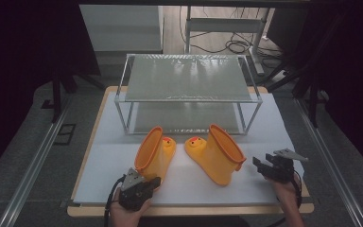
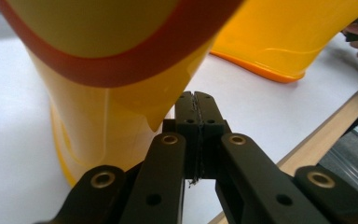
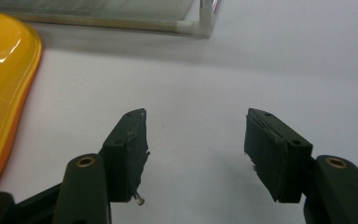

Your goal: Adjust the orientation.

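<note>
Two yellow rubber boots with orange rims stand on the white table top, toes facing each other. The left boot [image 1: 153, 153] leans just ahead of my left gripper [image 1: 155, 181]. In the left gripper view its jaws are pressed together with nothing between them, my left gripper [image 2: 196, 100] sitting right beside the boot's shaft [image 2: 98, 102] under its rim. The right boot [image 1: 217, 153] stands to the left of my right gripper [image 1: 259, 166]. My right gripper [image 3: 196, 135] is open and empty over bare table, with that boot's edge [image 3: 0, 84] at its left.
A two-tier shelf rack [image 1: 189, 97] with a metal frame and glass-like panels stands behind the boots; its corner post [image 3: 205, 18] lies ahead of the right gripper. The table's wooden front edge [image 1: 194, 208] runs close to both hands.
</note>
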Motion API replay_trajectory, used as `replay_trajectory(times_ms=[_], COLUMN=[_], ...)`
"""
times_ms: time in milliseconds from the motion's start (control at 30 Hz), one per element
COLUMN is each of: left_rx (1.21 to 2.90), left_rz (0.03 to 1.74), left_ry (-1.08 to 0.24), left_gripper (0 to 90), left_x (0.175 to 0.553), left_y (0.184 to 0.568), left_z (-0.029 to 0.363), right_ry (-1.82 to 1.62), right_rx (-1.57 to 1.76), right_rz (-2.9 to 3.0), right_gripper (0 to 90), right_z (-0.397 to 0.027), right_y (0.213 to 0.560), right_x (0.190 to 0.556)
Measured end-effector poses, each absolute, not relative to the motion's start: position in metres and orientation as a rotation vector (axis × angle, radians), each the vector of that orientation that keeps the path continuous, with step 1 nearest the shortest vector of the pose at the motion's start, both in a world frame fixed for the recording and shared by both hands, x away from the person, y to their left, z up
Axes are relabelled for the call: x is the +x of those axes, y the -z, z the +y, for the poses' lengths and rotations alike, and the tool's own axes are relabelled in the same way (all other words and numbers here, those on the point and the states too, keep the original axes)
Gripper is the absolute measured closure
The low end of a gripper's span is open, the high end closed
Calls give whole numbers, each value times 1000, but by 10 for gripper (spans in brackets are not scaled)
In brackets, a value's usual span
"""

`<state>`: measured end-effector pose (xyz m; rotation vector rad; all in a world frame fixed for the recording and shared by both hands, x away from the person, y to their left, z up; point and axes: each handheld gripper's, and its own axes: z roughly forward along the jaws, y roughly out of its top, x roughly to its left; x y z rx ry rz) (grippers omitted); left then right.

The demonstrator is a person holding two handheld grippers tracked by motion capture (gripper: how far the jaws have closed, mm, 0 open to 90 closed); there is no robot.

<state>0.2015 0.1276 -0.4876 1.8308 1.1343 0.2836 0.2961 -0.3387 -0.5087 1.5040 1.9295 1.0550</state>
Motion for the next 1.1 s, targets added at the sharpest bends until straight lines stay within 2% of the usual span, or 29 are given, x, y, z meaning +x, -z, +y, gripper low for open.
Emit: replay_trajectory(times_ms=[433, 567, 733, 800, 833, 867, 1100], left_rx=[1822, 1825, 1801, 1809, 1802, 1789, 1804], left_rz=[1180, 1142, 1197, 1213, 1244, 1276, 1264], left_ry=[-274, -262, -254, -248, -258, -275, -305], left_gripper=[890, 834, 755, 680, 680, 609, 550], left_x=[200, 192, 182, 185, 190, 199, 220], left_y=[487, 488, 488, 487, 488, 489, 487], left_z=[153, 160, 204, 211, 217, 224, 229], right_ry=[-1053, -1060, -1088, -1094, -1102, -1109, -1126], right_rx=[1479, 1471, 1461, 1460, 1460, 1453, 1421], right_rz=[1941, 1947, 1965, 1967, 1969, 1979, 2021], right_gripper=[392, 393, 409, 413, 418, 429, 480], right_z=[-338, -336, -335, -335, -334, -332, -327], right_y=[506, 505, 505, 505, 505, 504, 501], right_x=[295, 294, 294, 294, 294, 294, 292])
